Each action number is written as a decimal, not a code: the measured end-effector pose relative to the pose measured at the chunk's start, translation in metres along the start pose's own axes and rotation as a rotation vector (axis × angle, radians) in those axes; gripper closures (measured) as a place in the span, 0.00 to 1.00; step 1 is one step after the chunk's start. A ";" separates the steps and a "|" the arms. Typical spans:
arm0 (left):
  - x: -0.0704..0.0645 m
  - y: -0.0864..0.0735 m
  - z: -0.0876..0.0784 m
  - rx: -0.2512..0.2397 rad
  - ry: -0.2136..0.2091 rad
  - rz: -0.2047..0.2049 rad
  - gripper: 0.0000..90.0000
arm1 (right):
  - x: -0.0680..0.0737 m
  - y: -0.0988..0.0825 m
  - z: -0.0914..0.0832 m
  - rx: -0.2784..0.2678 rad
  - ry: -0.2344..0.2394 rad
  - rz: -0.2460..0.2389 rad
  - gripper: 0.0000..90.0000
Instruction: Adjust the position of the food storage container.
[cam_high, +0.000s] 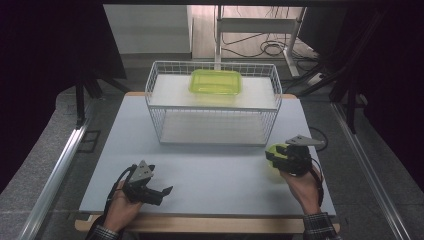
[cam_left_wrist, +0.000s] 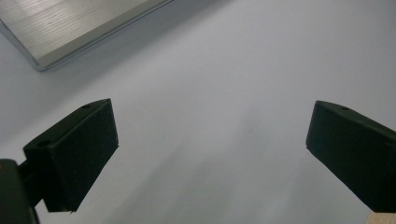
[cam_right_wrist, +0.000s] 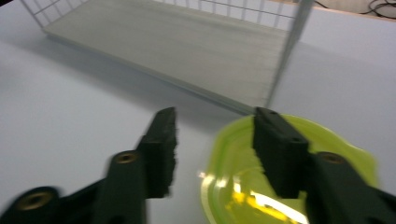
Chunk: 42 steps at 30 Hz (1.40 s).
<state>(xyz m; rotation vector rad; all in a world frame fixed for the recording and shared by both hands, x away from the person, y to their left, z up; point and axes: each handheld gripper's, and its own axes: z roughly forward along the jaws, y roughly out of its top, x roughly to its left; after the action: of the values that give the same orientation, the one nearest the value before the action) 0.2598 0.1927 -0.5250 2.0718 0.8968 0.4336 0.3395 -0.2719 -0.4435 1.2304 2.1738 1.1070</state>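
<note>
The bench (cam_high: 210, 180) is a pale grey-white board with a wooden edge along its near and far sides. A white wire rack (cam_high: 214, 122) stands directly on it toward the far edge, centred across its width. The rack's flat lower shelf rests on the bench top, and its upper shelf carries a green container (cam_high: 216, 81). Near the rack's front right corner a small yellow-green bowl (cam_high: 275, 155) is at the bench surface; whether it rests on it cannot be told.
</note>
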 end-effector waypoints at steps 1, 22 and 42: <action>0.000 0.000 0.000 0.001 0.000 0.000 0.02 | -0.005 -0.001 -0.001 0.003 -0.010 0.003 0.69; -0.001 0.000 0.003 0.028 0.006 0.020 0.02 | -0.078 -0.028 -0.005 0.075 -0.227 0.137 0.99; -0.001 -0.001 0.003 0.039 0.012 0.025 0.02 | -0.056 -0.031 0.011 0.132 -0.118 0.144 0.99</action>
<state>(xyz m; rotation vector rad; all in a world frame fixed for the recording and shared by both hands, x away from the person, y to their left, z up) 0.2604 0.1902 -0.5274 2.1196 0.8933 0.4452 0.3601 -0.3236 -0.4771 1.4918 2.1253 0.9317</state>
